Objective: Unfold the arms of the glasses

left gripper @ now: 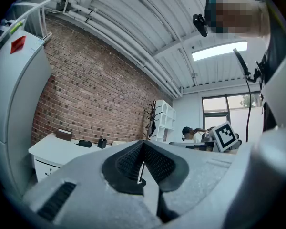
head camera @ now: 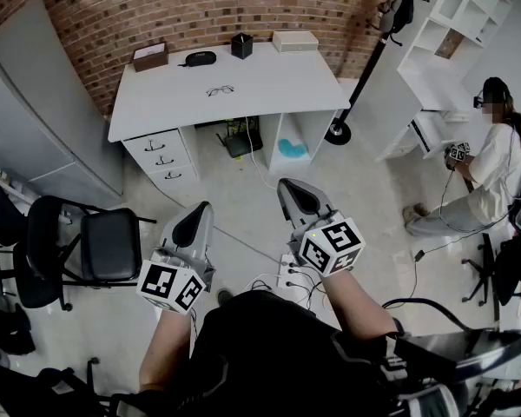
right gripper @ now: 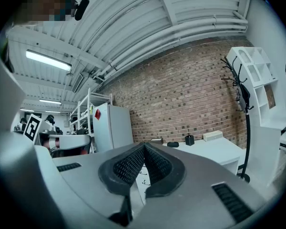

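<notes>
Well, both grippers were up near person, well apart from desk. Left gripper (head camera: pixel 196 210): jaws pressed together, nothing between them. Right gripper (head camera: pixel 289 186): jaws pressed together too, holding nothing. Both pointed level at far brick wall (head camera: pixel 200 7).

Glasses (head camera: pixel 220 90) lay on white desk (head camera: pixel 278 89) at far side of room, near its middle. Too small to tell if arms were folded.

Brown box (head camera: pixel 149 56), black case (head camera: pixel 197 58), black cup (head camera: pixel 241 45) and white box (head camera: pixel 294 41) stood along far edge of desk. Black chair (head camera: pixel 104 246) stood at left. Other person (head camera: pixel 495 176) was at right.
</notes>
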### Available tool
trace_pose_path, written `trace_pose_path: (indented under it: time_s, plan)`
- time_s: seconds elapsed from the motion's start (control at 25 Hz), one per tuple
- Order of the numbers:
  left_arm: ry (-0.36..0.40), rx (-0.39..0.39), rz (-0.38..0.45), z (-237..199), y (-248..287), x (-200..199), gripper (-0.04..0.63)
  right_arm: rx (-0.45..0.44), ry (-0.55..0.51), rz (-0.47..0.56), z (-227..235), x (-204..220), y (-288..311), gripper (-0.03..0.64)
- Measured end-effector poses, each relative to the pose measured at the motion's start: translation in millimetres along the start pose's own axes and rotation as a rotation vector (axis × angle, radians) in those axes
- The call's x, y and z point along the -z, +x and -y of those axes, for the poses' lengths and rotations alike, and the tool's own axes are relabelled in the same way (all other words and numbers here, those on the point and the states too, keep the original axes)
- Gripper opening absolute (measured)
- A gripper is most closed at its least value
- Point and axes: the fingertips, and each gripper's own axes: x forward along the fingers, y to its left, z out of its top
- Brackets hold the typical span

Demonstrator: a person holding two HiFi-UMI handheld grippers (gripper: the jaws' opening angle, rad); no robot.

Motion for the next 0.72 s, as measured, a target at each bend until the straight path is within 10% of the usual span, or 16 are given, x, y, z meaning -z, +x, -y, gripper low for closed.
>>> trace_pose_path:
  time_s: [0.72]
  plan:
    - [-0.008, -0.037, -0.057, -18, -12, 9, 0.005, -0.002, -0.007, 0.02, -17, 3, 4, 0.008]
